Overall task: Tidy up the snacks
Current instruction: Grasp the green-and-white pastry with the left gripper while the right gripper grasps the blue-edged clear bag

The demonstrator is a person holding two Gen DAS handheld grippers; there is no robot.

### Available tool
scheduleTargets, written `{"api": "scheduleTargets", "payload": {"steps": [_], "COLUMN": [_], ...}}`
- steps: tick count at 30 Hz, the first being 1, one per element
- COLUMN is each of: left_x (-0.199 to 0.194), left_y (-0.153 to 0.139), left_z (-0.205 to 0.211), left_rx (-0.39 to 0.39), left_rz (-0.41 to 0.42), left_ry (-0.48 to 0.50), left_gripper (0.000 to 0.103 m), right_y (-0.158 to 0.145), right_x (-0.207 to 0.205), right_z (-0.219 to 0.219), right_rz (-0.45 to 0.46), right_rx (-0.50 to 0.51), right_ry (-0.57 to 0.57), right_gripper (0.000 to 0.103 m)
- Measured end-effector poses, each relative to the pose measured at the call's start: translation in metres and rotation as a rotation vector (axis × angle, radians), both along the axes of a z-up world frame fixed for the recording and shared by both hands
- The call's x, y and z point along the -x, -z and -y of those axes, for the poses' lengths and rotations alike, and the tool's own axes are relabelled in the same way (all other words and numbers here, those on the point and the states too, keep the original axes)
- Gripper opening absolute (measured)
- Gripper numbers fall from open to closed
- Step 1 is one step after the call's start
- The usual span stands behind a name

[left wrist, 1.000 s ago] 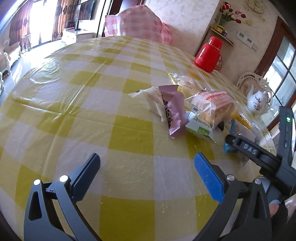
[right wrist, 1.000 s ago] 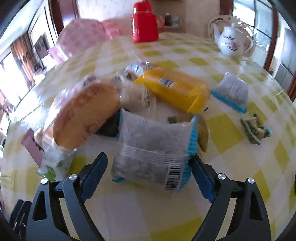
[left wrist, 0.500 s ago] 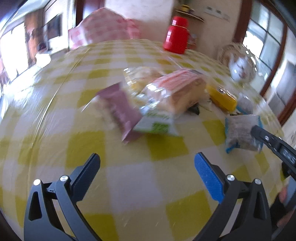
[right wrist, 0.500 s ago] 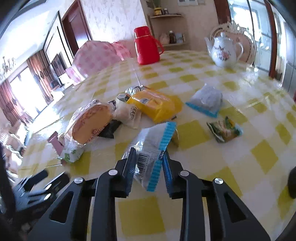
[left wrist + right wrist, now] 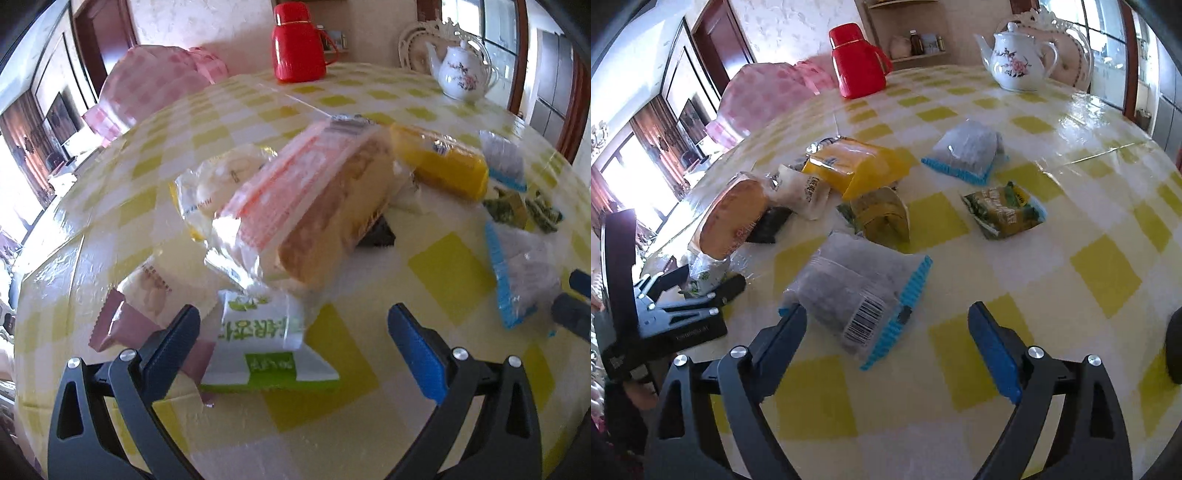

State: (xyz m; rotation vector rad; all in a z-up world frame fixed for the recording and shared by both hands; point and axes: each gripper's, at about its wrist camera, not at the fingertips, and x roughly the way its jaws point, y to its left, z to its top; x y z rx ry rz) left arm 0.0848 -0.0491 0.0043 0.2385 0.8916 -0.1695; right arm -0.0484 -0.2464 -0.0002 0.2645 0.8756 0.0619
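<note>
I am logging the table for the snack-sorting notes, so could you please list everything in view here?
bread loaf pack: one, clear and orange wrap, middle of the pile
yellow pack: one, behind the loaf
blue-edged grey packs: two, one between the right gripper's fingers, one farther back
green packets: two, one beside the yellow pack
white and green pouch: one, between the left gripper's fingers
mauve packet: one, left of the pouch
pale bun bag: one, left of the loaf
red flask: one, far edge
white teapot: one, far right
checked tablecloth: yellow and white
left gripper: open
right gripper: jaws opening, pack lying loose
</note>
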Motion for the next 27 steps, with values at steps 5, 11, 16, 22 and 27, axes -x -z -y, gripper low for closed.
{"api": "scheduleTargets", "payload": {"steps": [5, 11, 16, 22, 27], "left_x": [0.005, 0.000, -0.002, 0.005, 0.020], "left_y": [0.000, -0.001, 0.000, -0.002, -0.004], "left_z": [-0.025, -0.028, -0.029, -0.032, -0.032], "left_rx": [0.136, 0.198, 0.204, 0.226, 0.223], "left_rz": [-0.042, -0.051, -0.039, -0.028, -0.016], "left_ry": [0.028, 0.044, 0.020, 0.022, -0.012], "left_gripper": [0.058, 0.071, 0.059, 0.059, 0.059], "right_y": [0.004, 0.006, 0.008, -0.002, 0.004], "right_x": [-0.009, -0.027, -0.039, -0.021, -0.016], "right_z": [-0.023, -0.038, -0.051, -0.043, -0.028], "right_rz": [-0.031, -0.052, -0.049, 0.062, -0.018], "right_rx": [0.035, 0.068, 0.148, 0.104, 0.003], "right_ry": [-0.047, -0.021, -0.014, -0.080, -0.170], "right_gripper": [0.087, 0.088, 0.088, 0.022, 0.023]}}
